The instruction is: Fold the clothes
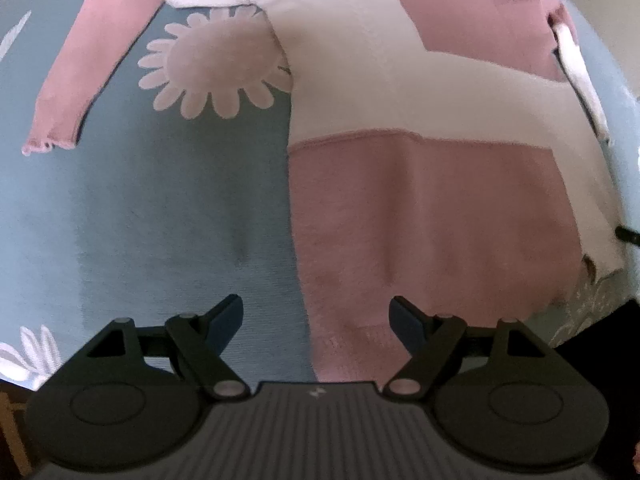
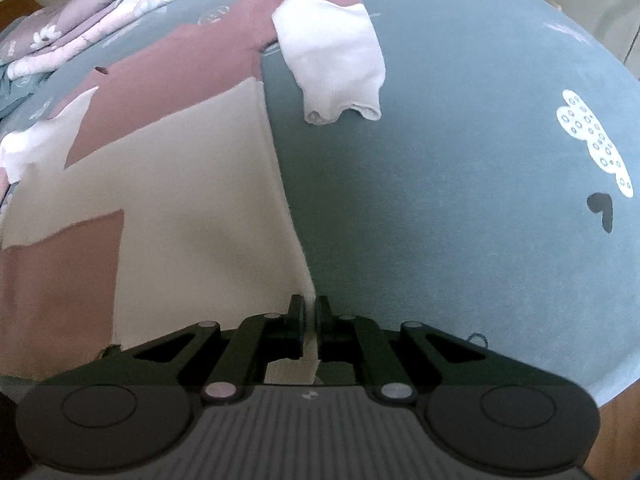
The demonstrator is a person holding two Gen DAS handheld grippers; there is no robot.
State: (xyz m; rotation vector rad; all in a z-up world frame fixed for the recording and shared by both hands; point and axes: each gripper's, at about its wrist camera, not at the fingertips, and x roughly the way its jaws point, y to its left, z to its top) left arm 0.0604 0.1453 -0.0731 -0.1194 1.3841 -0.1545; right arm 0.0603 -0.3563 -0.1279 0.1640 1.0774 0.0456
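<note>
A pink and cream colour-block sweater [image 1: 400, 120] lies spread flat on a blue bedsheet [image 1: 160, 220]. In the left wrist view its pink sleeve [image 1: 84, 64] stretches out to the upper left and its pink hem corner [image 1: 348, 320] sits between the fingers. My left gripper [image 1: 316, 316] hangs open over that hem corner, pads apart from the cloth. In the right wrist view the cream side of the sweater [image 2: 192, 208] fills the left half, and its other sleeve with a white cuff [image 2: 336, 68] lies folded at the top. My right gripper [image 2: 308, 312] is shut on the sweater's cream hem edge.
A floral quilt [image 2: 80, 28] is bunched at the far left of the bed. The sheet carries a large flower print [image 1: 216, 64] and a white cloud print [image 2: 596, 140]. A wooden floor [image 2: 624, 420] shows past the bed's lower right edge.
</note>
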